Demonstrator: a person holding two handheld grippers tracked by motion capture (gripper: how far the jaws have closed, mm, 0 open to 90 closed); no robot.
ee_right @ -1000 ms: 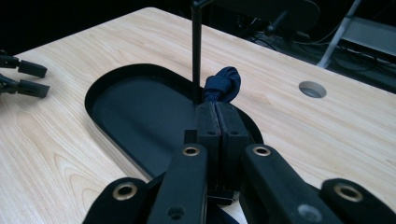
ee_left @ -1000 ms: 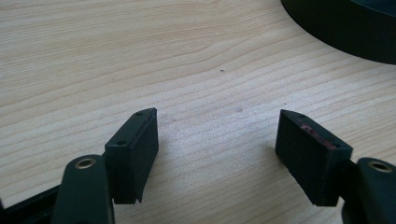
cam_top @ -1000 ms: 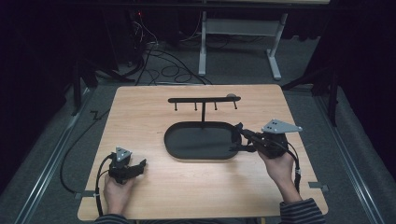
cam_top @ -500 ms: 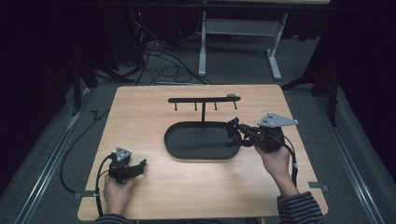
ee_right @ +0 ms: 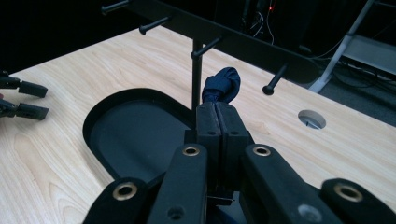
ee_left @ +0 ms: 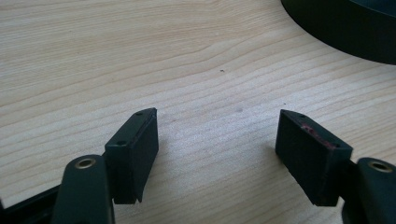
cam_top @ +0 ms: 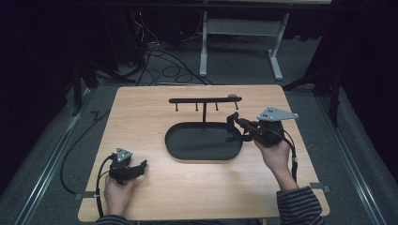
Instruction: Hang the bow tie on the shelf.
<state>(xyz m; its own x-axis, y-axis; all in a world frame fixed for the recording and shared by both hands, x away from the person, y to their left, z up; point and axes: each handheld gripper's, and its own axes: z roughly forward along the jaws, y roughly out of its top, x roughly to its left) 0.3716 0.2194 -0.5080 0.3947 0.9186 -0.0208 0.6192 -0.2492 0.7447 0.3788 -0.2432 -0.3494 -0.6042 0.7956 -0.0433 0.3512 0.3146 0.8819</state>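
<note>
Pinching a dark blue fabric loop (ee_right: 222,86) in its closed jaws, the right gripper (cam_top: 233,125) hovers just below the rack's end peg (ee_right: 275,79) — up and right. The left gripper (cam_top: 136,167) rests wide open, far off.

From my seat, bare table (cam_top: 141,112) lies open from nine to eleven o'clock. At twelve the black tray (cam_top: 187,152) blocks low passes, its post (cam_top: 204,115) and pegged bar (cam_top: 205,100) barring the way above it.
</note>
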